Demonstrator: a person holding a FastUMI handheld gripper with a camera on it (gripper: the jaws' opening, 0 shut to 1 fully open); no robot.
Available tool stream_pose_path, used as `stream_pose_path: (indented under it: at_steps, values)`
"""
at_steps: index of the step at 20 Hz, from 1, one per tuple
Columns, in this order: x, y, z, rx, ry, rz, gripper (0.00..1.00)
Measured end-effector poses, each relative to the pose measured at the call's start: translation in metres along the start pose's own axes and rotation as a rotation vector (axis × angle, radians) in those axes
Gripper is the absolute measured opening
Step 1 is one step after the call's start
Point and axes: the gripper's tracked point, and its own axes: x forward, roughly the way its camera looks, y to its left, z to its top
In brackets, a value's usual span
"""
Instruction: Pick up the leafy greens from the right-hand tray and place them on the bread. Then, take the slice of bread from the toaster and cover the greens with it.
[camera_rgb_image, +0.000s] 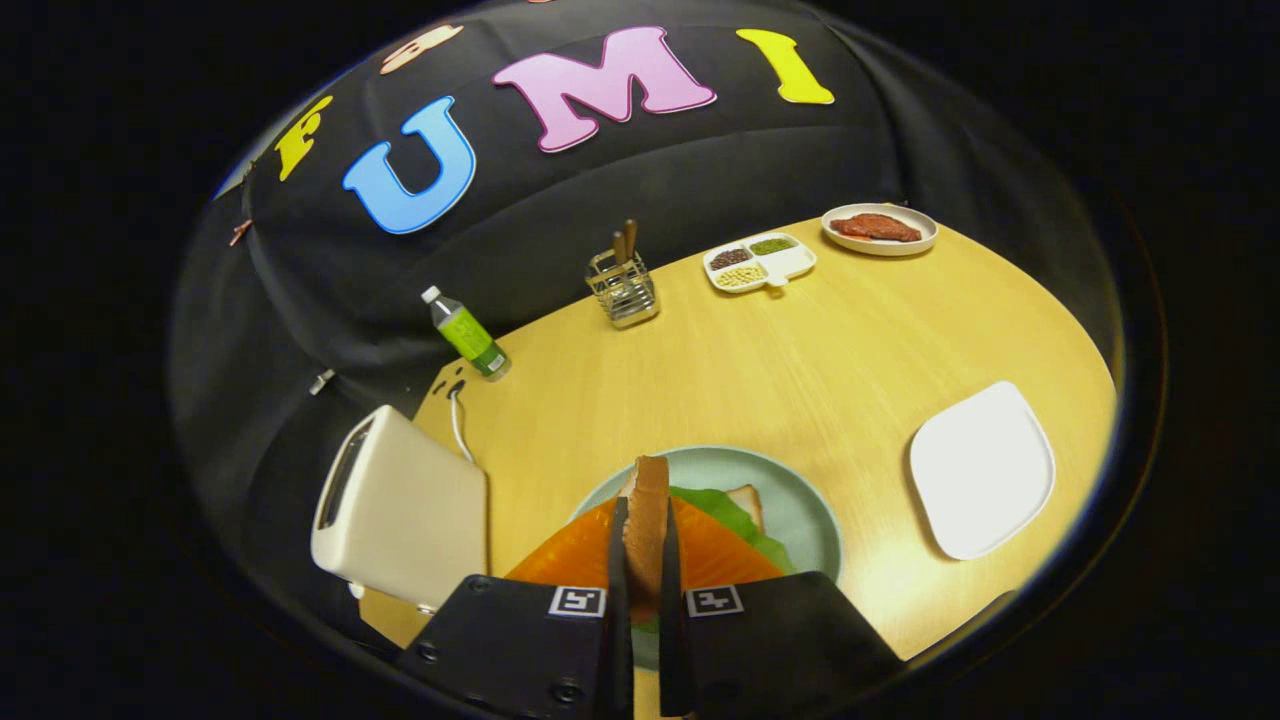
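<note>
Two black fingers of the claw (645, 545) are closed on a slice of bread (646, 520), which stands on edge between them with its brown crust facing up. Directly under and just beyond the fingers sits a pale blue-green plate (800, 500) at the near edge of the worktop (800, 350). On it lie another bread slice (746, 503), partly showing, the leafy greens (725, 515) resting on that slice, and an orange piece (575, 550) spread beneath the fingers; what the orange piece is I cannot tell. The held slice hangs above this stack, not clearly touching it.

The white toaster (405, 515) stands at the worktop's left edge, just beside the plate, with its cord (460, 425) running back toward the far left corner, where a green-labelled bottle (468, 335) stands. A white tray (982, 468) lies to the right of the plate, bare. Along the far edge are a wire utensil holder (622, 285), a divided white dish (760, 263) with small portions in it, and a plate of red meat (880, 228).
</note>
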Motion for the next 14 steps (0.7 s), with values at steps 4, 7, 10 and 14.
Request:
stream_pose_path:
  at_steps: [4,7,10,14]
  values:
    - [0.013,-0.021,-0.019,-0.134,0.044,-0.038,0.15]
    - [0.018,-0.032,-0.025,-0.232,0.051,-0.073,0.23]
    - [0.020,-0.045,-0.024,-0.303,0.047,-0.132,0.40]
    - [0.016,-0.057,-0.015,-0.341,0.035,-0.169,0.77]
